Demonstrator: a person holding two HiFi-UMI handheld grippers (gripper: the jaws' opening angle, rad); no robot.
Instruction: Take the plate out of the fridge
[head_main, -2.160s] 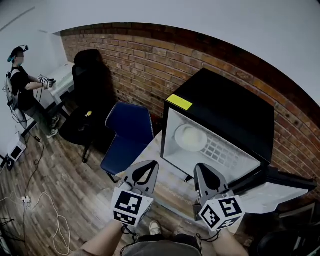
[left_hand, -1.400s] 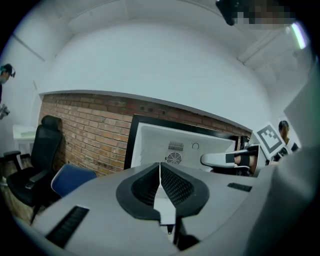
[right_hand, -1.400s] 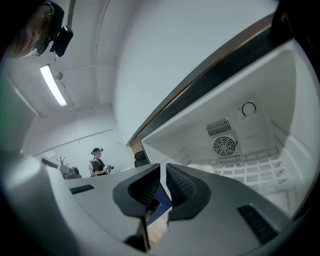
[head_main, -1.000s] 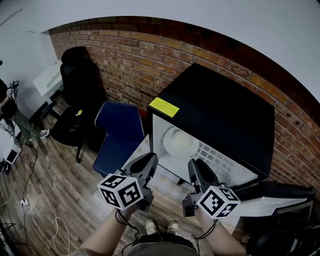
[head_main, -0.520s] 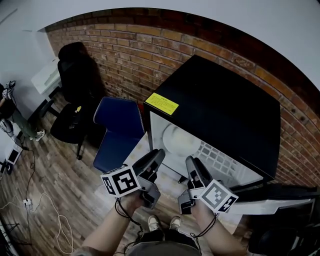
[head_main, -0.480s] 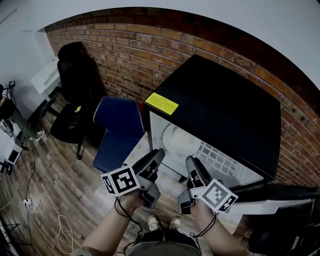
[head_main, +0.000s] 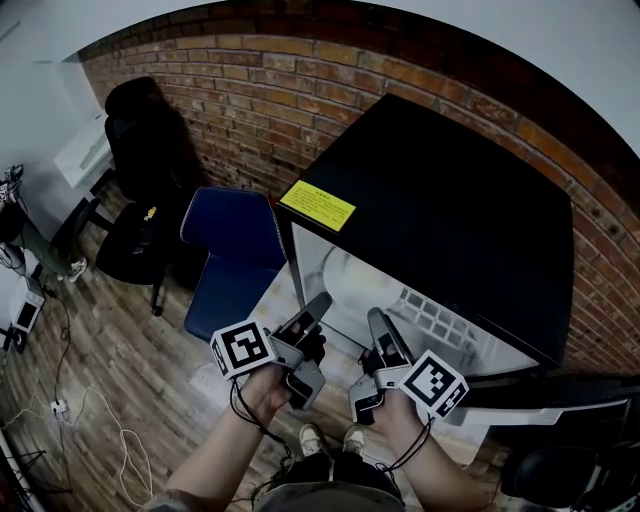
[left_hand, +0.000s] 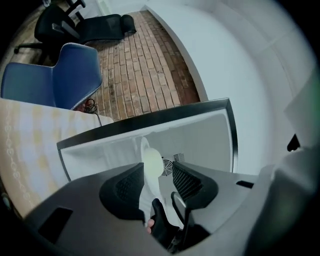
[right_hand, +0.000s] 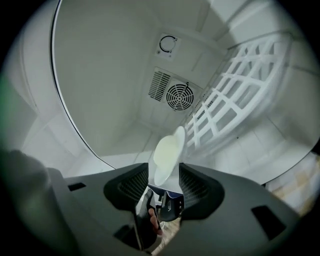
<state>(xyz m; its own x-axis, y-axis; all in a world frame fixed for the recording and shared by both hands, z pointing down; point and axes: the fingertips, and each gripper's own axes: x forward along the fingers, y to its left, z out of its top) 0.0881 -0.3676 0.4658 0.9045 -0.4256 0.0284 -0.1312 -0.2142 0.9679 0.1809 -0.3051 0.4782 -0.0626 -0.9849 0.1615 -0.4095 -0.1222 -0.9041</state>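
The white plate stands tilted on its edge inside the open black fridge, at the left of the white interior. Both grippers hover at the fridge's mouth. My left gripper is opening, with nothing gripped. In the left gripper view the plate shows through the gap of the left gripper, farther in and untouched. My right gripper is also opening. In the right gripper view the plate sits beyond the right gripper, clear of its pads.
A white wire shelf fills the fridge's right side, and a fan grille is on the back wall. The fridge door hangs open at the right. A blue chair and a black office chair stand left, by the brick wall.
Both grippers have moved forward to the fridge opening, and the left one has rolled onto its side. The head view has closed in on the fridge.
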